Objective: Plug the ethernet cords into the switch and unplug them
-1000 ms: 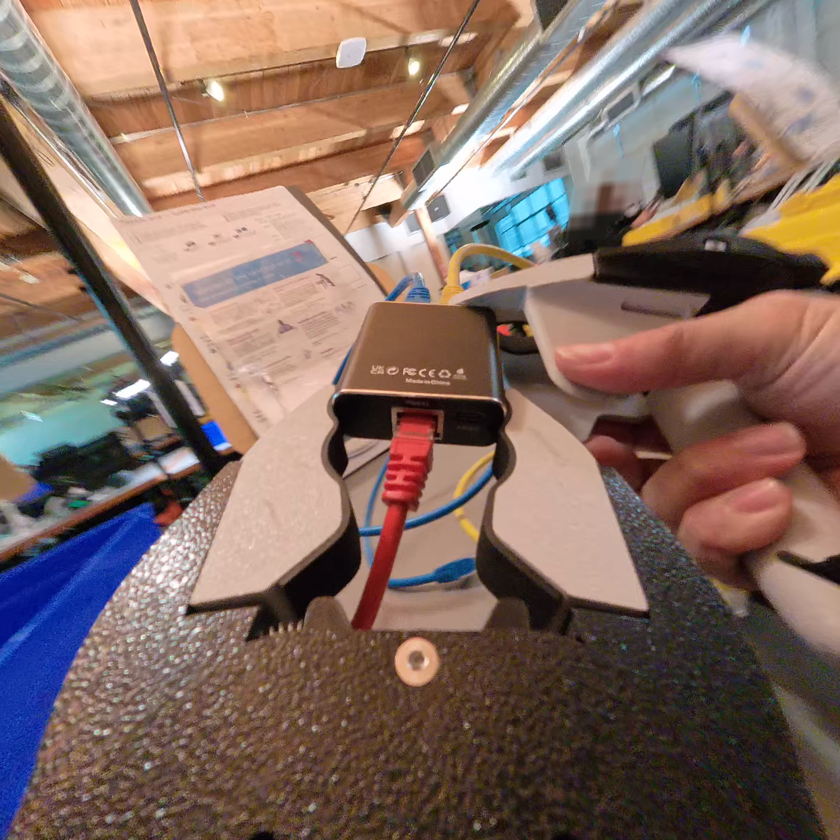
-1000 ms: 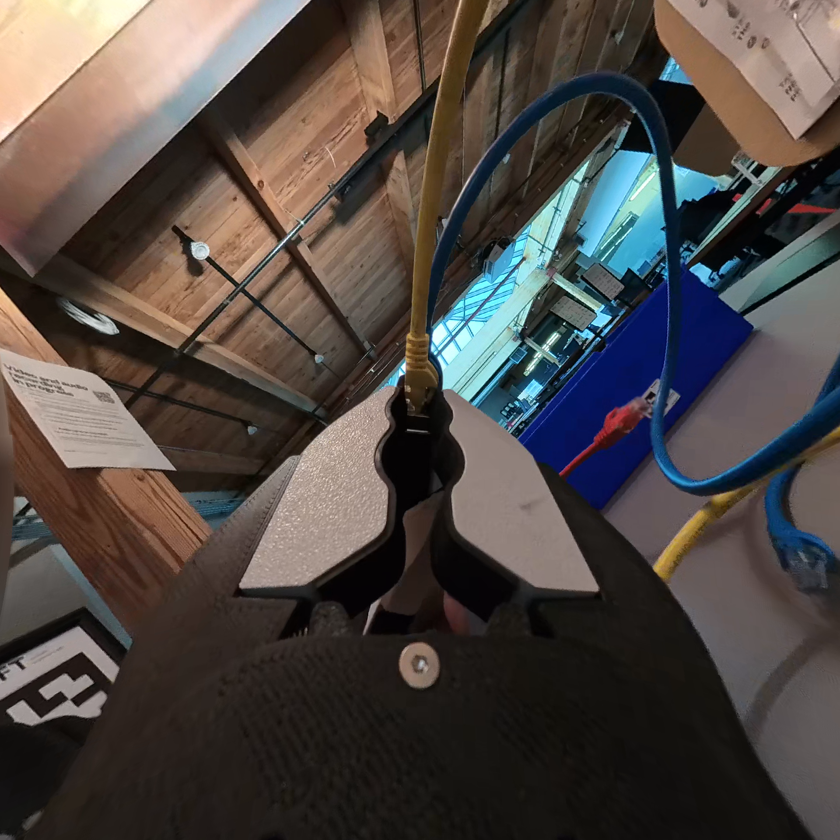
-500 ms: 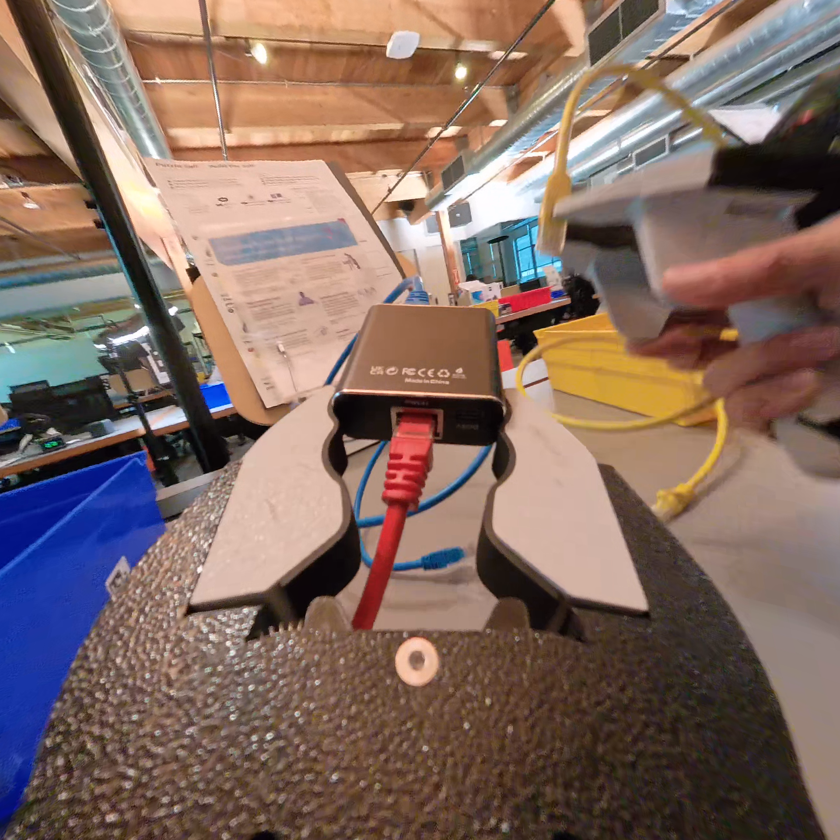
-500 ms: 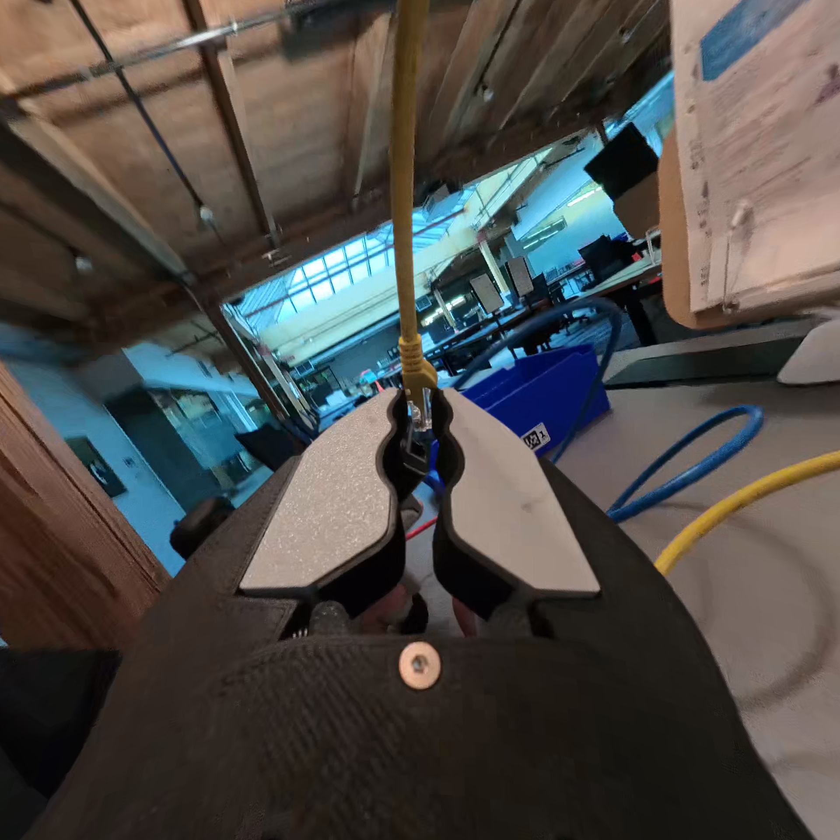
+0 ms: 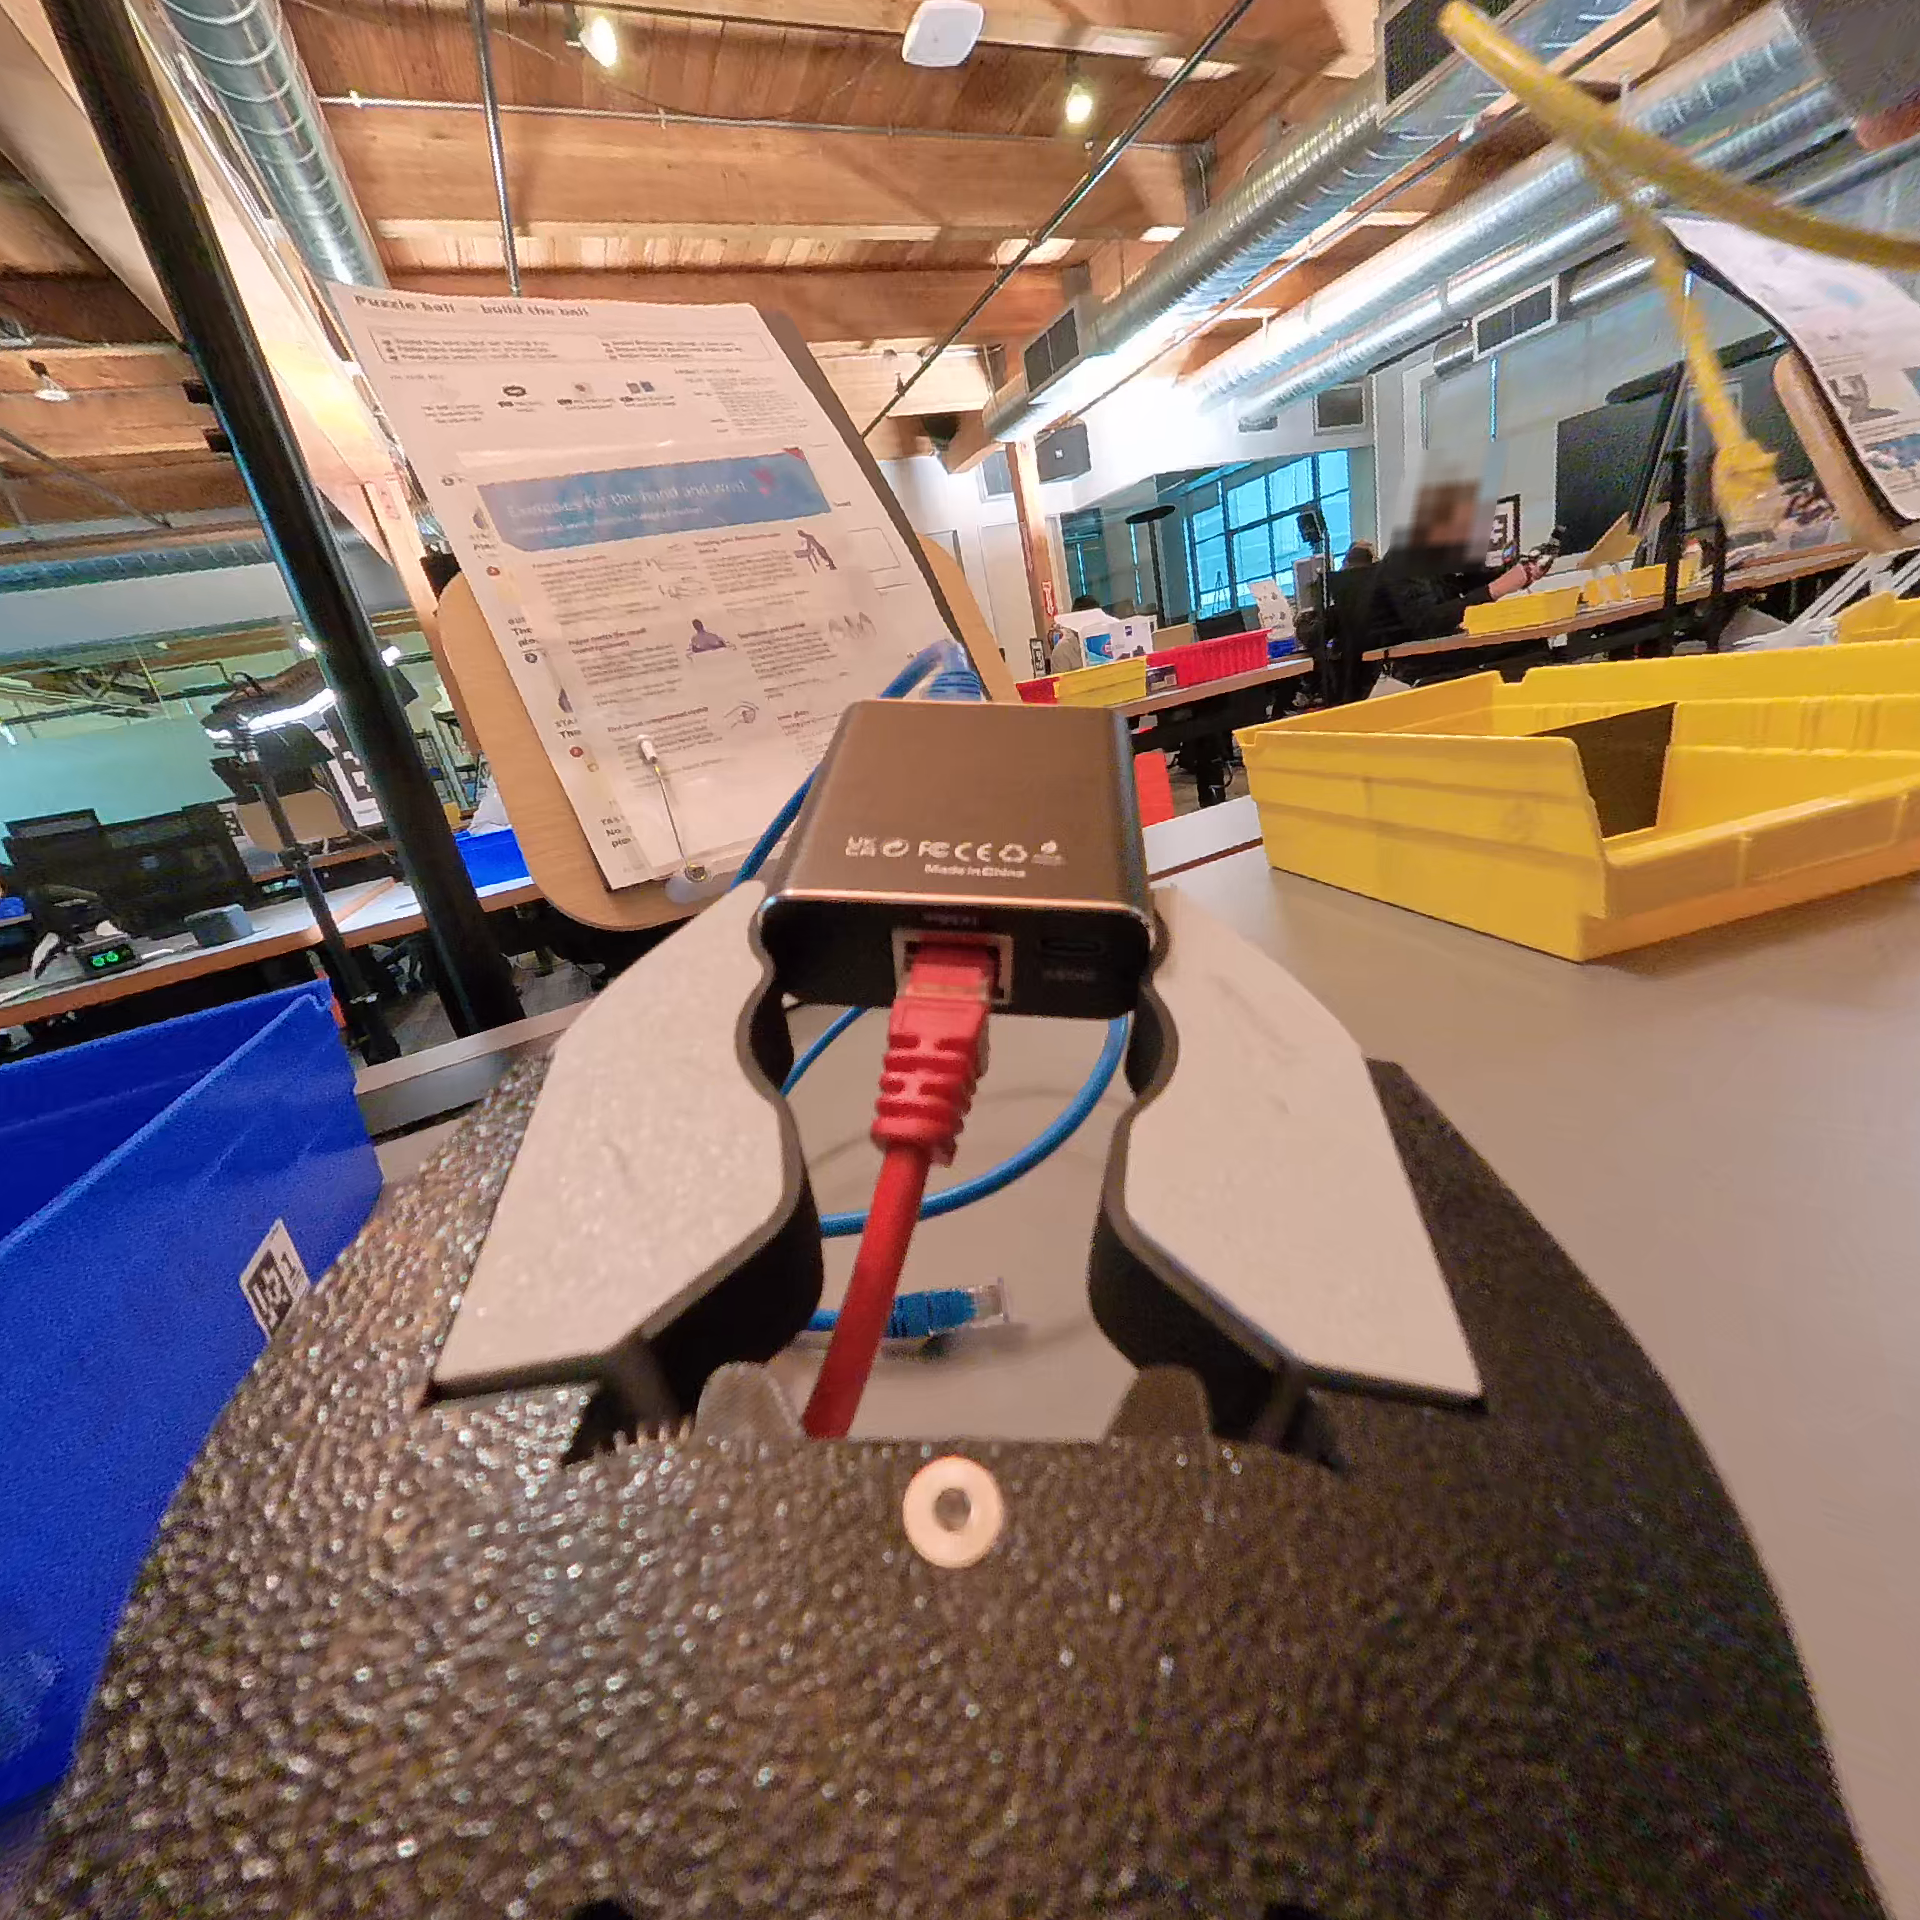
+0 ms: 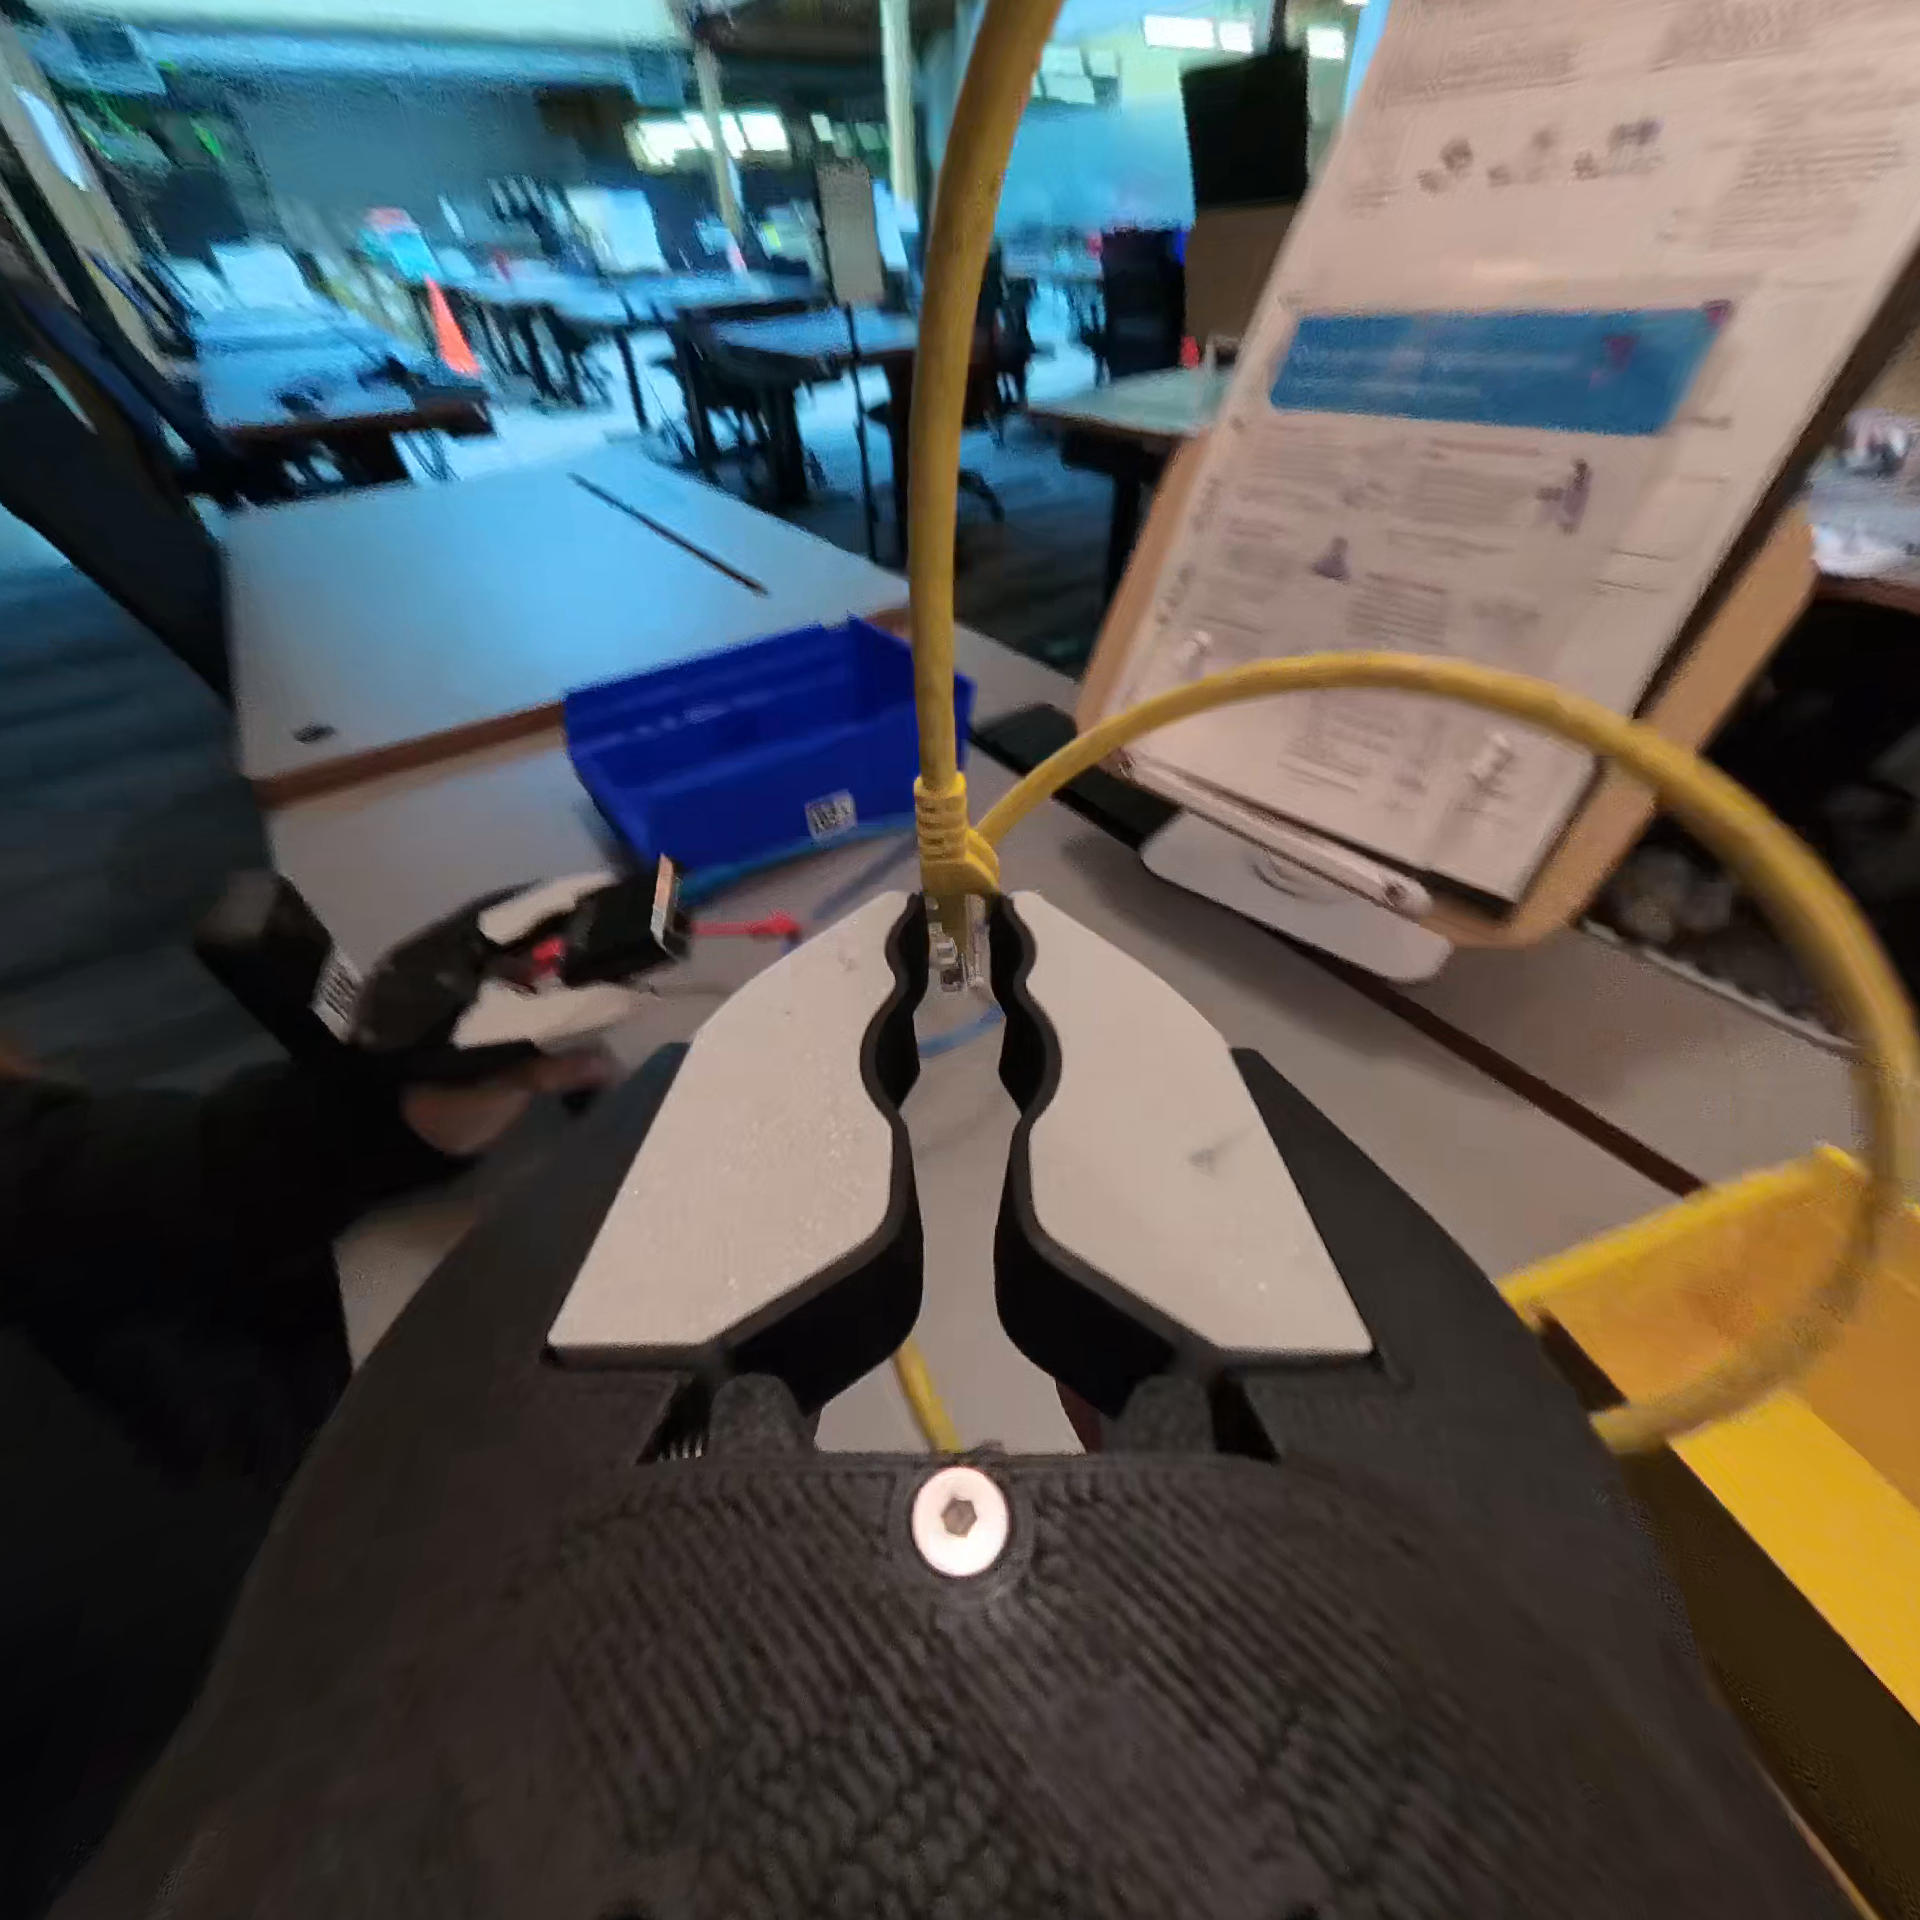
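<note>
Place: open-plan workshop or lab.
Ceiling: exposed wood beams (image 5: 727, 177), silver ducts (image 5: 1455, 208), track lights.
Floor: rows of long tables (image 6: 499, 582), chairs, monitors, far windows (image 5: 1268, 520).
Bench: grey table (image 5: 1662, 1091) with yellow bins (image 5: 1507, 821), blue bin (image 5: 135, 1195), instruction sheet (image 5: 665, 582) on a stand.
People: one seated at a far table (image 5: 1423, 592).

The right gripper (image 6: 961, 951) has carried the yellow cord (image 6: 940, 468) away from the switch (image 5: 966, 831), apparently rightward
</note>
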### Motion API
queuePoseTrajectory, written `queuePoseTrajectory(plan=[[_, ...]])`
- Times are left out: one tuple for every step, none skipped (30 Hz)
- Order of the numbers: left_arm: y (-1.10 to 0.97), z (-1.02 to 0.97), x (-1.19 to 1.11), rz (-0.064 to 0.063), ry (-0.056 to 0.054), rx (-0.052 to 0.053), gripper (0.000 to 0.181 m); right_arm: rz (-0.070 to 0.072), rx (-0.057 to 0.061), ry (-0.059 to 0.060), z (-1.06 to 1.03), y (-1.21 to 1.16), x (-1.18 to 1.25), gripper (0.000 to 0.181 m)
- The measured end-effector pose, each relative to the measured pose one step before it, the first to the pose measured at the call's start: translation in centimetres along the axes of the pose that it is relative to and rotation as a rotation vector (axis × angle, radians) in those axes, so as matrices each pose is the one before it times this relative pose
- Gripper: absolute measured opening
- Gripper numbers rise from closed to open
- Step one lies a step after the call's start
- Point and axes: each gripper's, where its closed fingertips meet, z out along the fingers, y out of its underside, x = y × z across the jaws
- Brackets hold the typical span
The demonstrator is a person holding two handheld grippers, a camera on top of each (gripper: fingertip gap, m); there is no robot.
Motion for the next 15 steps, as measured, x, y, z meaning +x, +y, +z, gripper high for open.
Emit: queuePoseTrajectory(plan=[[0.066,0.017,0.018,-0.0049,0.0029,-0.0027,0.062,0.0011,-0.0610,0.0381,-0.704,0.795,1.595,0.012],[0.078,0.034,0.052,-0.0081,0.0052,-0.0030,0.062,0.0024,-0.0366,0.0639,-0.662,0.656,1.904,0.012],[0.057,0.032,0.018,-0.0079,0.0029,-0.0023,0.062,0.0084,-0.0352,0.0437,-0.481,0.741,1.571,0.012],[0.053,0.034,-0.012,-0.0052,0.0005,-0.0016,0.062,0.0084,-0.0570,0.0277,-0.271,1.092,1.319,0.013],[0.040,0.036,0.018,-0.0036,0.0015,-0.0018,0.062,-0.0024,-0.0416,0.0454,-0.121,0.977,1.483,0.013],[0.041,0.035,0.046,-0.0035,0.0038,-0.0018,0.062,0.0026,-0.0249,0.0240,0.065,0.869,1.072,0.013],[0.038,0.037,0.085,-0.0024,0.0050,-0.0013,0.062,0.0188,-0.0483,-0.0058,0.289,1.197,0.631,0.012],[0.020,0.042,0.073,-0.0003,0.0039,-0.0009,0.062,0.0071,-0.0458,0.0195,0.396,1.186,0.908,0.013],[-0.007,0.022,0.069,0.0016,0.0023,0.0002,0.062,0.0011,-0.0336,0.0186,0.507,1.049,0.811,0.013],[-0.002,0.022,0.087,0.0019,0.0038,0.0006,0.062,0.0087,-0.0271,-0.0128,0.630,0.935,0.298,0.013],[0.021,0.041,0.124,-0.0002,0.0071,-0.0011,0.062,0.0126,-0.0227,-0.0122,0.710,0.850,0.269,0.013],[0.039,0.053,0.139,-0.0013,0.0076,-0.0022,0.062,0.0048,-0.0123,0.0091,0.740,0.695,0.453,0.014],[0.029,0.047,0.110,0.0002,0.0056,-0.0017,0.062,0.0021,-0.0097,-0.0099,0.790,0.585,0.144,0.013],[0.022,0.040,0.087,0.0017,0.0038,-0.0015,0.062,0.0008,-0.0072,0.0029,0.799,0.504,0.311,0.013],[0.033,0.035,0.080,0.0017,0.0041,-0.0022,0.062,0.0012,0.0058,0.0163,0.780,0.315,0.437,0.013]])
